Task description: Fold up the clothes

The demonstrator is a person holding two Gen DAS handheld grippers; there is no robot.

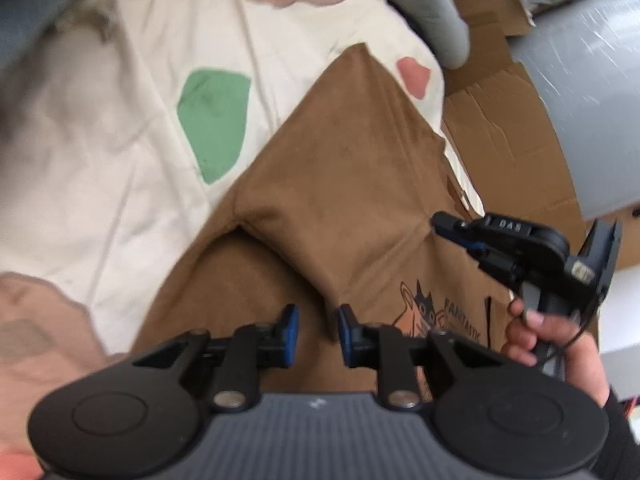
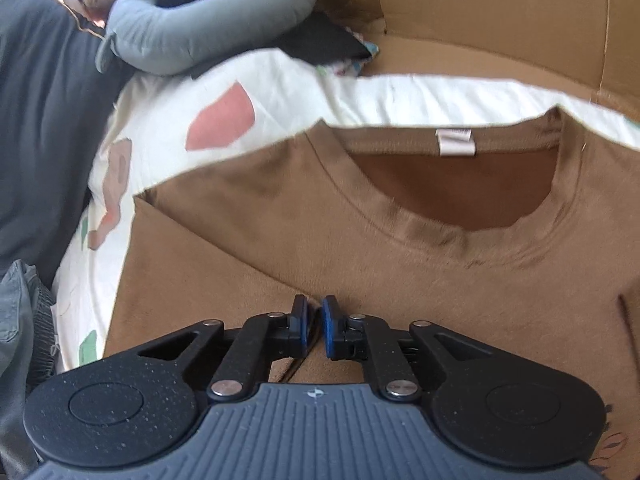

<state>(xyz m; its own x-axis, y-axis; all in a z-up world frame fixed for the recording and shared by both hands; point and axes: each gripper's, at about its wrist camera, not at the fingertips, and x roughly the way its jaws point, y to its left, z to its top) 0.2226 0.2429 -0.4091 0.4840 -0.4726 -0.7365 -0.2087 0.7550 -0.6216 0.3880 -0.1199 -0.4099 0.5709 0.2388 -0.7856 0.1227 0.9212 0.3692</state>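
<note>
Brown cotton fills both views: a brown T-shirt lies front up on a cream bedsheet with green and pink patches; the sheet covers a bed, and all places here are told from the shirt. In the right wrist view its round neckline opens away from the camera, a white label sewn inside the back of the collar, so the long axis runs from the camera's side out toward the cardboard beyond the collar; one sleeve is folded inward over the chest, its edge running as a slanted crease. In the left wrist view that folded part rises as a pointed flap toward the far edge of the sheet, and an orange and black print with lettering shows on the shirt's front. The left gripper hovers over the flap's near end with its blue-padded jaws parted, nothing between them; the right gripper, held by a hand, sits low over the chest below the collar, jaws almost together with a thin gap, and I cannot tell whether cloth is pinched. A grey bolster pillow lies beyond the shirt's folded shoulder.
</note>
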